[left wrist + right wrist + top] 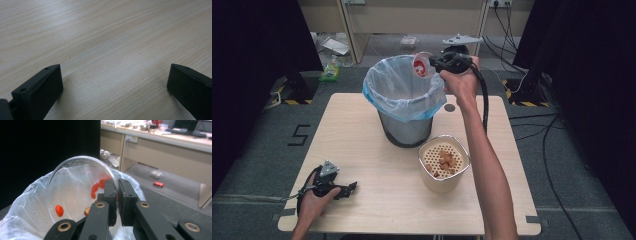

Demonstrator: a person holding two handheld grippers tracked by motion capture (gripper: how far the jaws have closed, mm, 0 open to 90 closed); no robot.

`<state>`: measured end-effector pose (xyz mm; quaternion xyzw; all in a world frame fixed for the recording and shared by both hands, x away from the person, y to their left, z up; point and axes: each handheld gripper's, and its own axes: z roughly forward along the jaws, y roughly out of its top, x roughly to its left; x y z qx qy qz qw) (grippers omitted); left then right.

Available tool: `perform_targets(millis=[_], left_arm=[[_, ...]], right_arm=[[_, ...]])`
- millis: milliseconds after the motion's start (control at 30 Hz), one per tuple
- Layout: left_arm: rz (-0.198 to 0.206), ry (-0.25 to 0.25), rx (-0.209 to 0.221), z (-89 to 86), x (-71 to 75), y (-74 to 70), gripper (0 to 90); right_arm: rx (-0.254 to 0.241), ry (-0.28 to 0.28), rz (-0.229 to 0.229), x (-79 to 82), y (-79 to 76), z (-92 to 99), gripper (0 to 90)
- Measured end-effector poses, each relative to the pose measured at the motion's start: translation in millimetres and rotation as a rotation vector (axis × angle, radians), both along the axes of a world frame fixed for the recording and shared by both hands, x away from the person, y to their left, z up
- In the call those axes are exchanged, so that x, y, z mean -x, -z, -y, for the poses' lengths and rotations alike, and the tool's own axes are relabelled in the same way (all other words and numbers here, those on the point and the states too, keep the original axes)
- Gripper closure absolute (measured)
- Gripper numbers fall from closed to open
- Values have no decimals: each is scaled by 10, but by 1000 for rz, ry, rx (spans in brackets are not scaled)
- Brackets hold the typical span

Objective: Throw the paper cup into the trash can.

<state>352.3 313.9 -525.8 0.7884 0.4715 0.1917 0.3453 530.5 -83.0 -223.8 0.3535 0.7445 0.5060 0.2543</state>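
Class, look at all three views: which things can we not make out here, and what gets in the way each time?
- Inside of the bin: high view, its liner and rim hide the bottom.
- Red bits in the clear dish: right gripper view, partly behind the right claw; what they are is unclear.
- Brown pieces in the strainer pot: high view, too small to identify.
- Left claw: left gripper view, both jaws cut off by the bottom edge.

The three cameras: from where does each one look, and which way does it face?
High view: above the person's side, facing forward and down on the table; both forearms show.
Left gripper view: on the left gripper, facing bare tabletop; its open jaws show.
Right gripper view: on the right gripper, facing the bin bag; jaws clamp a clear dish.
Shared: high and right views both show the dish and bag.
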Motion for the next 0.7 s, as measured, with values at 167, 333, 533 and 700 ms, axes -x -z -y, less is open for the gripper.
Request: perform_targets(millis=[167, 333, 533, 700], left_arm=[[0, 0, 0, 0, 0, 0, 0], [0, 0, 0, 0, 0, 0, 0], [0, 1, -1, 0, 0, 0, 0], [0, 1, -1, 0, 0, 0, 0]], right_arm=[[-46, -3, -25, -110, 61, -153, 683], [-67, 25, -14, -79, 11, -14, 646], [-49, 72, -18, 23, 40, 335, 608], [-35, 105, -26, 98, 110, 583, 577]])
